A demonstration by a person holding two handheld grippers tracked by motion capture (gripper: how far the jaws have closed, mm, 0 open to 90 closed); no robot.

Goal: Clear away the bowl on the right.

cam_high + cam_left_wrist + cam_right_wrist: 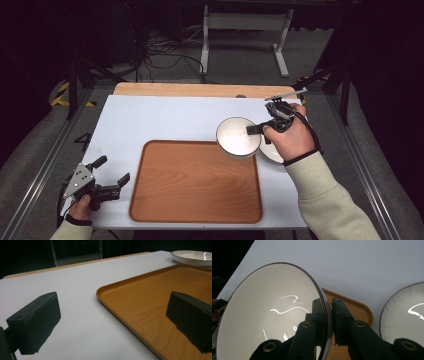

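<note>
Tray [195, 185] lies bare; plate [274, 151] crowds its far right corner

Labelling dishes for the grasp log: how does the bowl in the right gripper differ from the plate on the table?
The bowl is deep and steep-walled; the plate is shallow. The bowl is clamped by its rim in the right gripper above the tray corner; the plate rests free on the table beside the tray. Both are round and white inside with a dark rim.

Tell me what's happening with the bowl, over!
Right gripper clamped on white bowl rim, above tray corner. Left gripper open, idle. Tray bare.
</note>
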